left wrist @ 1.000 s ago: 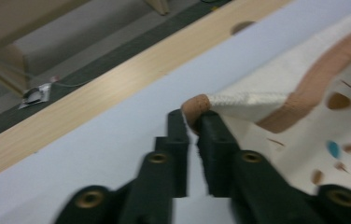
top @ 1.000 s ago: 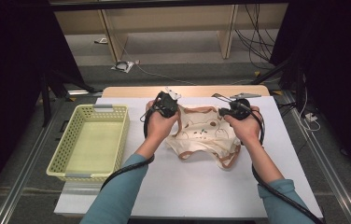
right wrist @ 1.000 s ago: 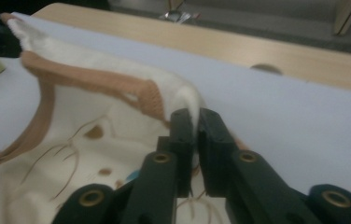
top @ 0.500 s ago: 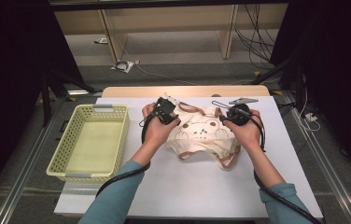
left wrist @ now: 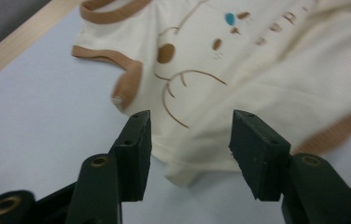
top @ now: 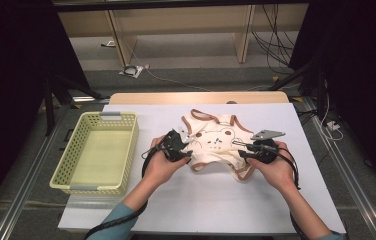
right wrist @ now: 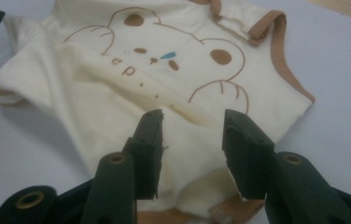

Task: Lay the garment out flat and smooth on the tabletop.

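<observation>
High view shows a small cream garment (top: 216,145) with brown trim and a bear print lying rumpled on the white table (top: 201,210), just past centre, with a yellow basket (top: 96,150) well apart from it at about nine o'clock. The left gripper (top: 186,152) sits at the garment's nine o'clock edge and the right gripper (top: 243,154) at its three o'clock edge, each pointing inward at the cloth. In the left gripper view the jaws stand parted, having just been closing a little after a wider spread, and the lower hem of the garment (left wrist: 239,84) lies beyond and partly between their tips with no pad pressing on it that I can see. In the right gripper view the jaws are likewise apart, lately opening, poised over a fold of the garment (right wrist: 164,79) below the bear's face; the cloth looks loose there, not pinched. So both look released to me, hovering low over the fabric. My reading is that the work in hand is laying out or folding this garment, and the step now is a re-grip: both tools are being set on fresh spots along the bottom edge. The next move seems to call for lowering each pair of jaws around a single layer of hem, clamping both sides evenly, and then drawing outward or lifting together so the wrinkles come out without dragging the piece off centre.
</observation>
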The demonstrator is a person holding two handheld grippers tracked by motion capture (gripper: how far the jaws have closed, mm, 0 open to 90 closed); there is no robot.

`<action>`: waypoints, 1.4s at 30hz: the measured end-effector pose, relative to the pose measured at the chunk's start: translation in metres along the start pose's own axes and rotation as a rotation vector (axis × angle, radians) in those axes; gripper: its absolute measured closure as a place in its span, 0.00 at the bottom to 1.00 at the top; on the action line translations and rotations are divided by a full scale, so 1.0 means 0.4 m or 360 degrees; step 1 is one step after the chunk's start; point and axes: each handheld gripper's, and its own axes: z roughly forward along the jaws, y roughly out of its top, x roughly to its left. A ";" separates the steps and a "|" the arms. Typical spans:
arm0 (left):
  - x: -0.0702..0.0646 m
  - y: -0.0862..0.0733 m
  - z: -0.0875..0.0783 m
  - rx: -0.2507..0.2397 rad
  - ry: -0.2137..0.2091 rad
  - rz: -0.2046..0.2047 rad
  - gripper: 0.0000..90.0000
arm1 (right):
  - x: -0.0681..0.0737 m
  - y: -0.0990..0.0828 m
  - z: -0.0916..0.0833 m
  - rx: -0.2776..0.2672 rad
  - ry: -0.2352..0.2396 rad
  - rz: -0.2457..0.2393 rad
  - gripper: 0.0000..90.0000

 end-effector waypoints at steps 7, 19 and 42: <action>-0.089 -0.046 -0.006 0.0070 -0.0177 0.0125 0.59 | 0.044 -0.037 -0.042 0.0019 0.0087 -0.0060 0.65; -0.120 -0.028 0.057 0.0129 -0.0072 0.0090 0.83 | 0.102 -0.087 -0.027 0.0233 0.0183 -0.0188 0.85; -0.125 -0.094 -0.095 0.0123 -0.0183 0.0178 0.95 | 0.119 -0.149 -0.131 0.0263 0.0292 -0.0110 1.00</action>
